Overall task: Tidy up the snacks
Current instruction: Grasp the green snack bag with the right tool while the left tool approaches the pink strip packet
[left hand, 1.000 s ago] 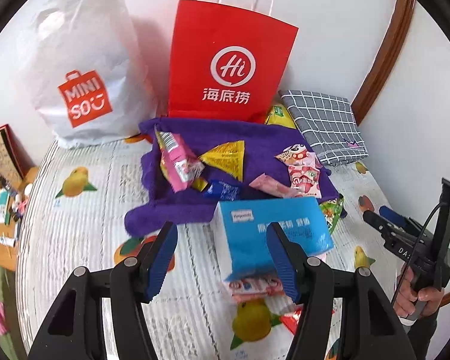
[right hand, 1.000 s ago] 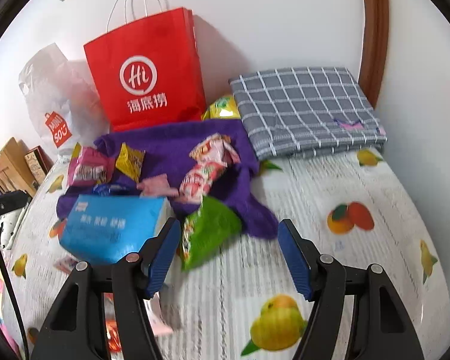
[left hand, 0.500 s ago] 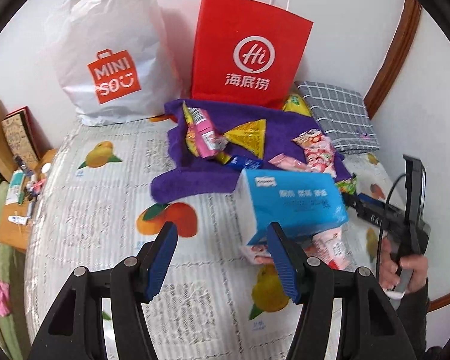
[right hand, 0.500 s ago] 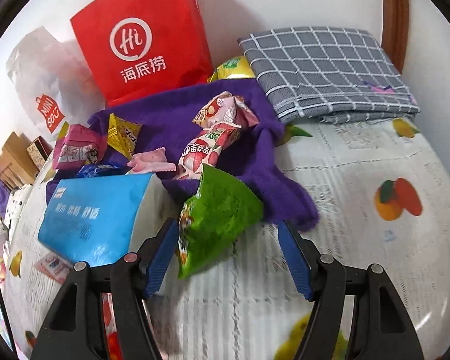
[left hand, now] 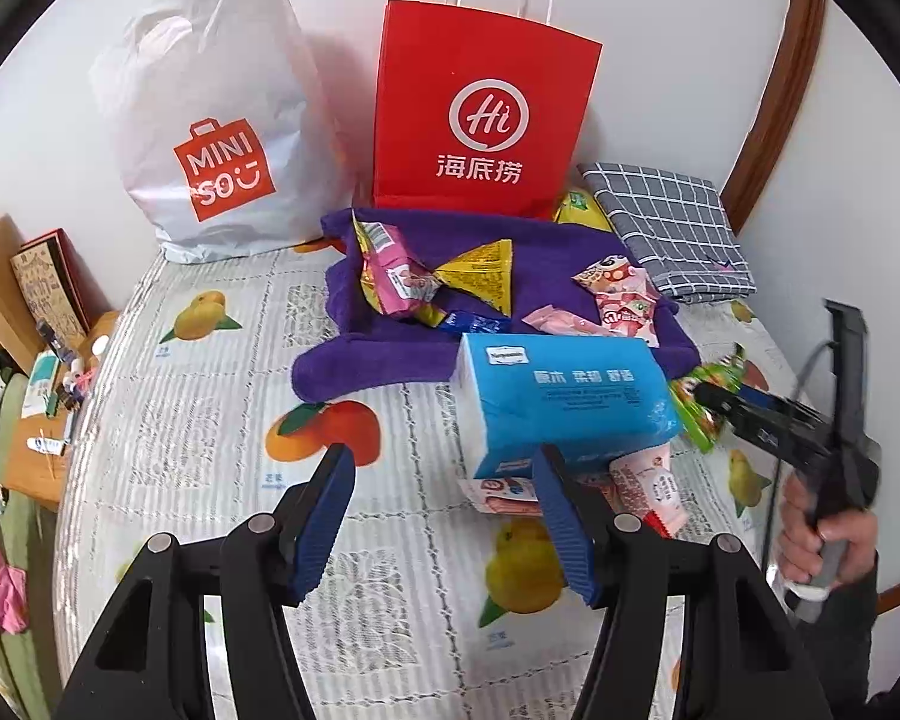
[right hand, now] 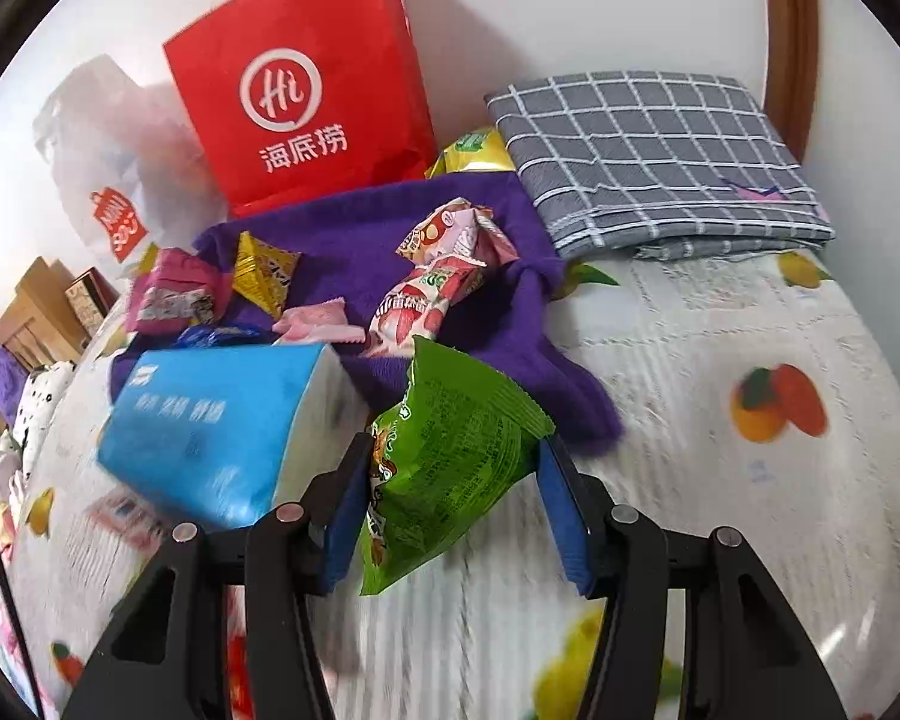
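Observation:
Several snack packets lie on a purple towel point(left hand: 390, 354) on the bed: a pink pack point(left hand: 399, 282), a yellow triangle pack point(left hand: 480, 273), strawberry packs point(right hand: 432, 294). A blue tissue pack point(left hand: 561, 399) lies in front. My right gripper point(right hand: 450, 501) is open, its blue pads on either side of a green snack bag point(right hand: 450, 456); I cannot tell if they touch it. It also shows in the left wrist view point(left hand: 705, 414). My left gripper point(left hand: 444, 516) is open and empty above the bedsheet, near the tissue pack.
A red paper bag point(left hand: 480, 114) and a white Miniso bag point(left hand: 216, 144) stand against the wall. A folded grey checked cloth point(right hand: 654, 156) lies at the right. More pink packets point(left hand: 648, 483) lie under the tissue pack. A cluttered bedside stand point(left hand: 42, 360) is at the left.
My right gripper has moved forward until the green bag sits between its pads. My left gripper has pulled back and to the left, away from the tissue pack.

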The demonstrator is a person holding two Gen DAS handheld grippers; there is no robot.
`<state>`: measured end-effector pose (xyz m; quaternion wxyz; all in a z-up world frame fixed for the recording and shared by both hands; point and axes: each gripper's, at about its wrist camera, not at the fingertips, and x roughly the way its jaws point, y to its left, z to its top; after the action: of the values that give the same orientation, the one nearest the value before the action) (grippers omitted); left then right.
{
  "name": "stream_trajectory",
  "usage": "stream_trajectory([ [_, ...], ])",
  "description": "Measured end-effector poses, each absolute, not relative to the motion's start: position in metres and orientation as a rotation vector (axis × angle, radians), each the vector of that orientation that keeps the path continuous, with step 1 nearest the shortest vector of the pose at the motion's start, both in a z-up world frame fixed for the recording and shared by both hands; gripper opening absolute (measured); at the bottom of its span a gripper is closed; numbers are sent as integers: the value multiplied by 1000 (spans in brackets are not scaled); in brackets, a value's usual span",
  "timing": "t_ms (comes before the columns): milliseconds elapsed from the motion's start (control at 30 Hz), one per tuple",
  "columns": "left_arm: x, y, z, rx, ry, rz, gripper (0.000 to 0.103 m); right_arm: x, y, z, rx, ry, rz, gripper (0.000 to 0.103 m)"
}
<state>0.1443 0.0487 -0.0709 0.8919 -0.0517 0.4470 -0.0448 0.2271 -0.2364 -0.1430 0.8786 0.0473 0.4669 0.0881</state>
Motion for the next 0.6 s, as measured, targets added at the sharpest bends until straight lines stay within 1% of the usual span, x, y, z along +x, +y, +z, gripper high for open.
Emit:
stream_trajectory([
  [200, 134, 44, -79, -148, 942, -108, 60, 183, -248, -130, 63, 1024, 282, 55],
  [467, 120, 36, -79, -169, 944, -119, 60, 150, -249, -145, -28, 1092, 340, 55],
  [533, 116, 34, -79, -169, 944, -125, 60, 150, -252, -151, -21, 1108, 326, 57],
  [600, 113, 33, -79, -166, 945, -128, 60, 150, -259, -155, -4, 1114, 283, 66],
])
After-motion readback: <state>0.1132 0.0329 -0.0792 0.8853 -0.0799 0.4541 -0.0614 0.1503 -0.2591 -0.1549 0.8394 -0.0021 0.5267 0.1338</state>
